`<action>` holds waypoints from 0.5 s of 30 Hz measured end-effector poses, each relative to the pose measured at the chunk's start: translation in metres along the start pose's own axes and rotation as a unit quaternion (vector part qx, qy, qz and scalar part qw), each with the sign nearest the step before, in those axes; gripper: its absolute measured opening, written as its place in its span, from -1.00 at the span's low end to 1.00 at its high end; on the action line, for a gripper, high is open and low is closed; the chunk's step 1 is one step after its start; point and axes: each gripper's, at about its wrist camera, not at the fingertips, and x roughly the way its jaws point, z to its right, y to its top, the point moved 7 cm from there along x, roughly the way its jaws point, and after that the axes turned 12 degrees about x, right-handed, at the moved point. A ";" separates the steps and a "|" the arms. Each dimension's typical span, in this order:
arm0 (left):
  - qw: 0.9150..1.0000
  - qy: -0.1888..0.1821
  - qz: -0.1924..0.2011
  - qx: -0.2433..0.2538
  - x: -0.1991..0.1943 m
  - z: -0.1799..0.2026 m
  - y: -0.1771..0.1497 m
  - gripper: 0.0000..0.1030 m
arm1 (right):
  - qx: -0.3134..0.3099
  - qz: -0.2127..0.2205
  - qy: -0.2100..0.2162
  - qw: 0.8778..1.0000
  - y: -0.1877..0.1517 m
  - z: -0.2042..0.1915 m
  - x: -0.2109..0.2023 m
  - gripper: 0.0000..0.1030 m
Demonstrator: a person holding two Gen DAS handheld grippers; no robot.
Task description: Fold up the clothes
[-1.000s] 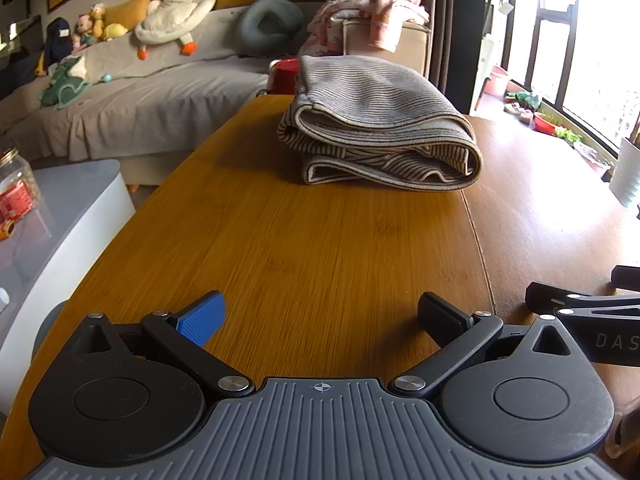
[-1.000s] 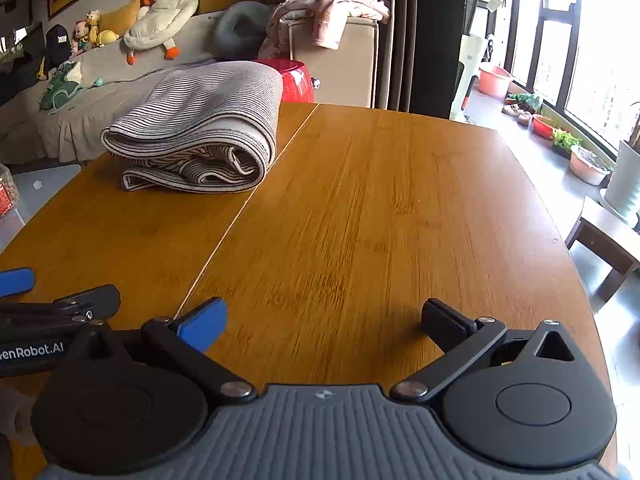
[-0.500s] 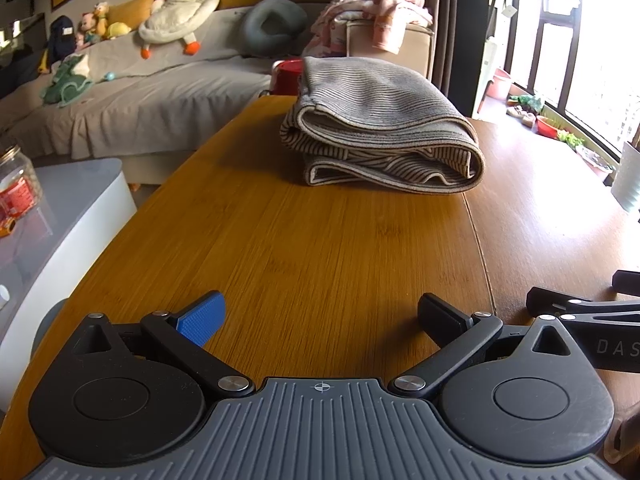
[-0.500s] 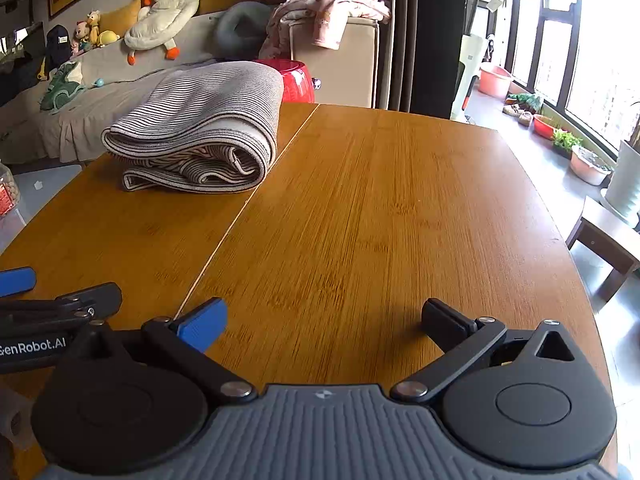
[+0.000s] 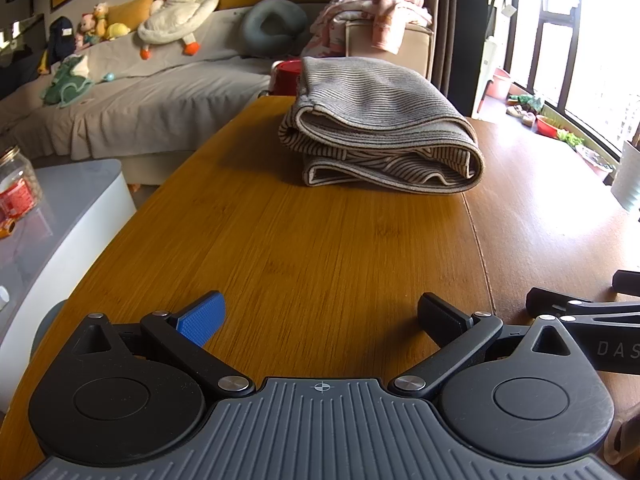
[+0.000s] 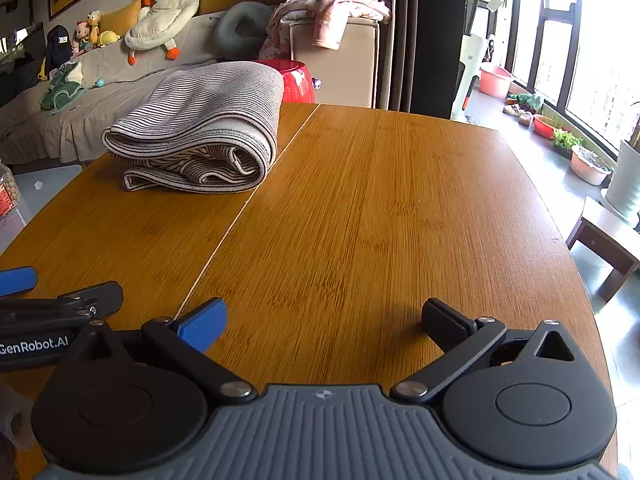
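Note:
A grey striped garment [image 5: 380, 128] lies folded in a thick bundle at the far part of the wooden table [image 5: 320, 248]; it also shows in the right wrist view [image 6: 200, 128], at the far left of the table [image 6: 380, 220]. My left gripper [image 5: 320, 316] is open and empty, low over the near table edge, well short of the garment. My right gripper [image 6: 324, 320] is open and empty, beside the left one, over the near edge. Each gripper shows at the side of the other's view.
A sofa [image 5: 140, 92] with plush toys stands behind the table. A red stool [image 6: 296, 80] and a beige box with pink clothes [image 6: 336, 40] stand beyond the far edge. A white cabinet with a jar [image 5: 16, 188] is at the left. Windows are at the right.
The left wrist view has drifted slightly, so the garment sits a touch further right in it. Both grippers stay open and empty near the front edge.

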 end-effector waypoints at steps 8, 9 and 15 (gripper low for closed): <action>1.000 -0.002 0.001 0.001 0.000 0.001 0.001 1.00 | 0.001 0.000 0.001 1.000 0.001 0.001 0.000 1.00; 1.000 -0.002 0.001 0.002 0.000 0.001 0.001 1.00 | 0.002 0.000 0.001 1.000 0.001 0.001 0.000 1.00; 1.000 -0.004 0.001 0.004 0.002 0.002 0.002 1.00 | 0.005 0.001 -0.006 1.000 0.003 0.007 0.001 1.00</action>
